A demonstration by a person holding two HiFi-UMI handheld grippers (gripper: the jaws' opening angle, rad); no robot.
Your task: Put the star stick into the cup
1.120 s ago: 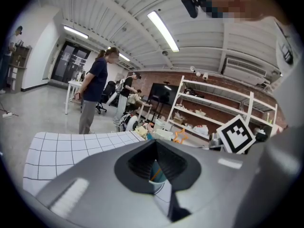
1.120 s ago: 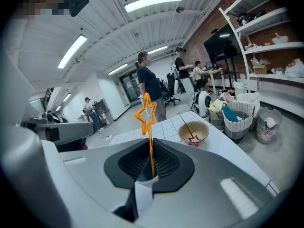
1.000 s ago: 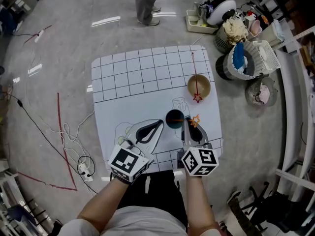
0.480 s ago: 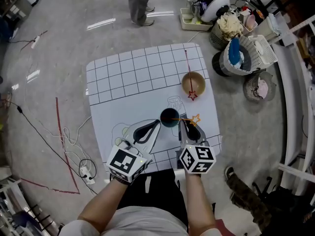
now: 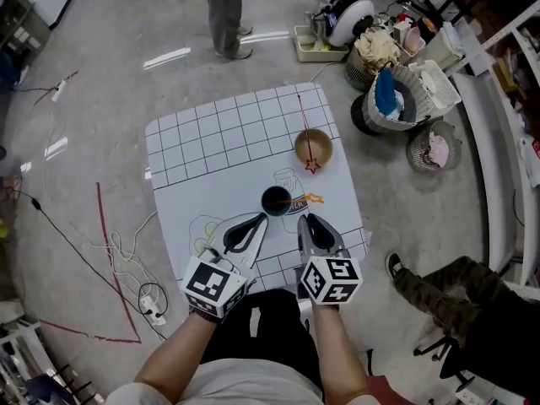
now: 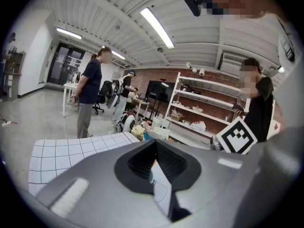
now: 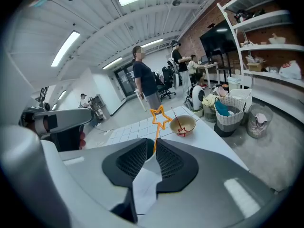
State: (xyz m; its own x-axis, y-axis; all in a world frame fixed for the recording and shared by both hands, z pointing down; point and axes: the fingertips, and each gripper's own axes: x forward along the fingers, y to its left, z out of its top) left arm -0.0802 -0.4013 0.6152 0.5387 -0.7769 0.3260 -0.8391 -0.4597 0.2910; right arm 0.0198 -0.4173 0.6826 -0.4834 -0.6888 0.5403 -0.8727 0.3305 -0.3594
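A dark cup (image 5: 275,200) stands on the white gridded table (image 5: 211,142), just ahead of both grippers. My right gripper (image 5: 305,218) is shut on an orange star stick (image 5: 313,198), whose star is just right of the cup's rim. In the right gripper view the stick rises from between the jaws to the star (image 7: 161,117); the cup is hidden there. A red star stick (image 5: 311,165) leans in a tan bowl (image 5: 313,148) farther back. My left gripper (image 5: 263,218) is shut and holds nothing, near the cup's left side.
Baskets and bins (image 5: 396,99) crowd the floor past the table's right edge. A person in camouflage trousers (image 5: 434,281) is at the right. Another person (image 5: 224,11) stands beyond the far edge. Cables (image 5: 118,234) lie on the floor to the left.
The head view has shifted, so the table sits more to the left. The person in camouflage trousers has come in at the right. Both grippers keep about the same place beside the cup.
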